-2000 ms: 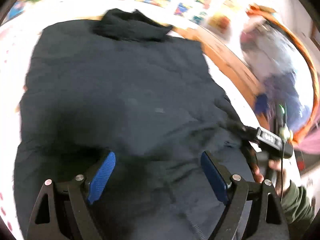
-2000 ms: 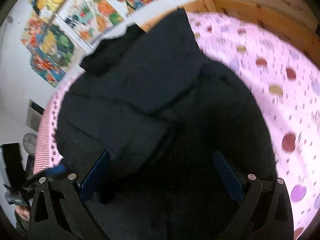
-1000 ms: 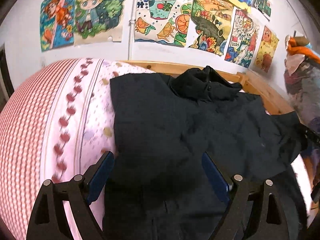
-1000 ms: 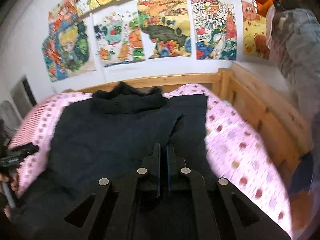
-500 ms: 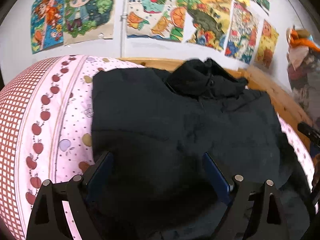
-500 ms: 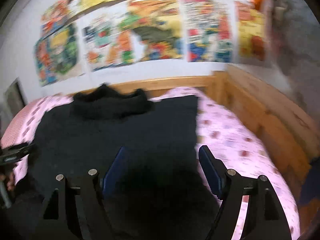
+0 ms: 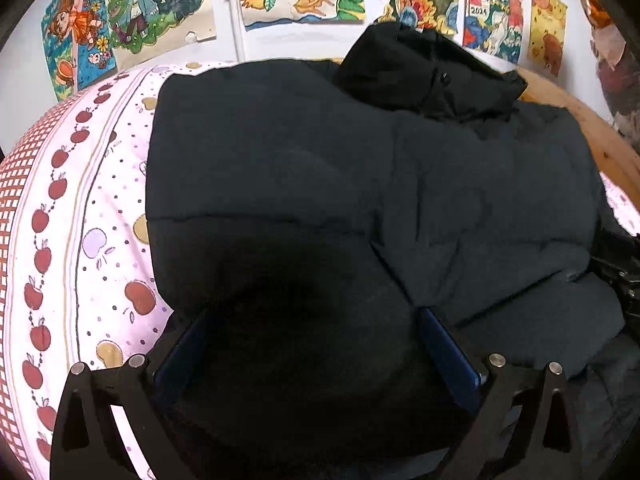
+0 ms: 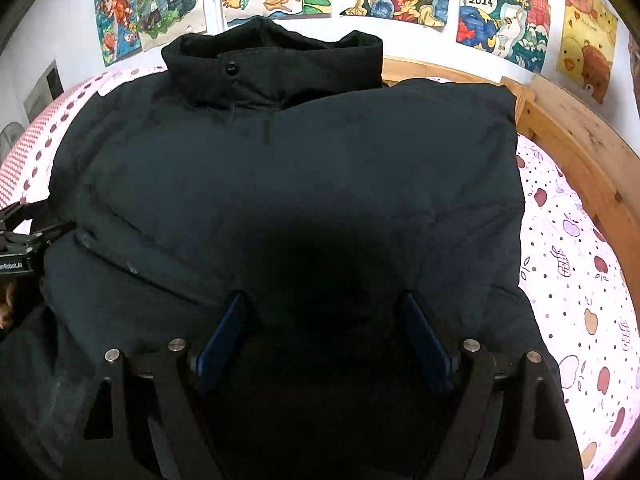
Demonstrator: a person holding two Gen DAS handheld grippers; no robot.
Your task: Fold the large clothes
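Left wrist view: a black padded jacket (image 7: 320,184) lies flat on a bed and fills the middle and right of the frame, its collar (image 7: 428,76) bunched at upper centre against the poster-covered wall (image 7: 232,8). Its left edge runs straight down the frame; left of it the pink apple-print bed sheet (image 7: 72,248) is bare out to the mattress edge. At far right a wooden bed frame (image 7: 592,136) curves close behind the jacket's shoulder. The left claw (image 7: 316,356) at the bottom is spread wide, having just been opening; dark jacket fabric bulges between the blue pads (image 7: 448,352), and whether they touch it cannot be told.

Right wrist view: the jacket (image 8: 304,184) covers most of the frame, collar (image 8: 272,64) at upper centre with a button showing. Bare sheet (image 8: 576,280) is open on the right, bordered by the wooden frame (image 8: 592,152). The right claw (image 8: 324,340) stands apart, its jaws just opened, with jacket fabric between the pads (image 8: 224,336) but no clear pinch. At far left the other gripper's body and a fingertip (image 8: 6,312) show.
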